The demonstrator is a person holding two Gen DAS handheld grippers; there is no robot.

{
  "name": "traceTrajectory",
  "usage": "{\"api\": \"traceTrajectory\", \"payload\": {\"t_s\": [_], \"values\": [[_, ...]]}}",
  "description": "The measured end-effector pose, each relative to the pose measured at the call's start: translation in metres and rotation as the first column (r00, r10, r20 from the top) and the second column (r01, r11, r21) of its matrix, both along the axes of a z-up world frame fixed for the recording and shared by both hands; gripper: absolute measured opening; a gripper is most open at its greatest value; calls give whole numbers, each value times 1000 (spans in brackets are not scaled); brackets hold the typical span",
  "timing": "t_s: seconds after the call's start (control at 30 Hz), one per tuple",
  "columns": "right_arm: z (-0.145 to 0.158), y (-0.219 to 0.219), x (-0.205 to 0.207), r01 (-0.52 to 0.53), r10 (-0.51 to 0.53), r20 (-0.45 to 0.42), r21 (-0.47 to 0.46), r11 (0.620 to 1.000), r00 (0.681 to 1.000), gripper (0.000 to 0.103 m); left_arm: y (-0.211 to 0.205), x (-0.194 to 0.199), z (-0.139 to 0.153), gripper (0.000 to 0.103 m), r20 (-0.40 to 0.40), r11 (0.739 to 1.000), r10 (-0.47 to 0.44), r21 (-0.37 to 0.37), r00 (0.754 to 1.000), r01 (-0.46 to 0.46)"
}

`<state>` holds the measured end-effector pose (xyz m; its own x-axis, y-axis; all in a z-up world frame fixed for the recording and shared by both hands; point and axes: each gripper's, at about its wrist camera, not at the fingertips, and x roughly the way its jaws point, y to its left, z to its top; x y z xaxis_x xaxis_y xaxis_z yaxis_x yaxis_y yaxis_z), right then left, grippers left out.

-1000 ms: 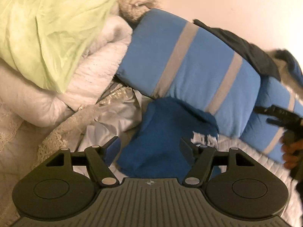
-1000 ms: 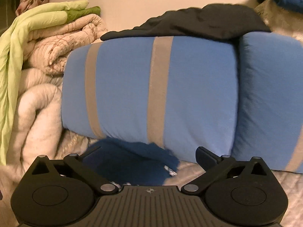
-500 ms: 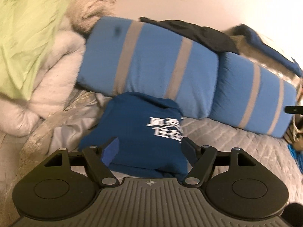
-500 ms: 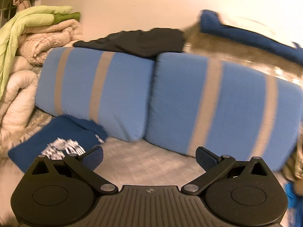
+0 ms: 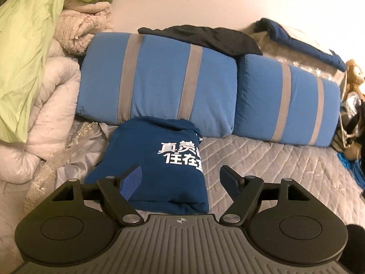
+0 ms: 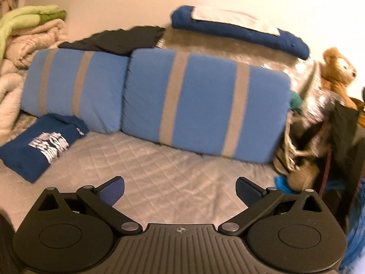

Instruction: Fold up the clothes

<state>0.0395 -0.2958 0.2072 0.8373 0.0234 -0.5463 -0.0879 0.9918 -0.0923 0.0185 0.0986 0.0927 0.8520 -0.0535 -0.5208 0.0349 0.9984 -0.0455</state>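
- Where the view begins, the left gripper (image 5: 180,179) shows ribbed grey housing, black linkage arms and blue pads; its jaws stand apart and have just been opening, clamping nothing, with the near part of the folded shirt behind the gap.
- Folded into a soft rectangle, the dark blue T-shirt (image 5: 157,166) lies on the quilted grey bedcover (image 5: 285,166); its white printed characters are cut off at the fold on its right edge.
- Over bare quilt, the right gripper (image 6: 180,190) also has its jaws spread wide with nothing between them; the right wrist view is blurred, so the shirt's print is unreadable there.
- Behind the shirt, two plump blue pillows (image 5: 159,91) with grey stripes stand side by side against the wall, the shirt's far edge touching the left one.
- A limp black garment (image 5: 205,37) drapes across the pillows' tops.
- Left, bulky cream quilts (image 5: 50,105) are stacked under a crinkled light green sheet (image 5: 25,41).
- Far right, a fuzzy brown teddy bear (image 6: 337,70) sits amid dark clutter too smeared to identify.
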Motion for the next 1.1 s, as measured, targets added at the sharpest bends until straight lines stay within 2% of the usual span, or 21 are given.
{"api": "traceTrajectory", "payload": {"t_s": [0.13, 0.27, 0.43, 0.67, 0.83, 1.1], "values": [[-17, -11, -18, 38, -38, -20, -17, 999, 999, 103, 8, 0, -12, 76, -42, 1000, 18, -9, 999, -19], [-50, -28, -29, 66, -67, -71, -13, 998, 995, 103, 19, 1, -35, 76, -97, 999, 49, -13, 994, -51], [-94, -48, -24, 116, -118, -136, -22, 993, 984, 103, 30, 5, -68, 75, -157, 996, 85, 42, 984, -80], [-160, -80, -10, 201, -197, -240, -8, 979, 950, 103, 46, 8, -105, 76, -221, 992, 120, 54, 968, -111], [-193, -98, -4, 243, -243, -242, -33, 970, 939, 103, 50, 11, -123, 76, -250, 990, 134, 77, 959, -118], [-230, -117, -3, 323, -316, -264, -18, 946, 911, 103, 59, 18, -153, 76, -300, 988, 148, 92, 942, -126]]}}
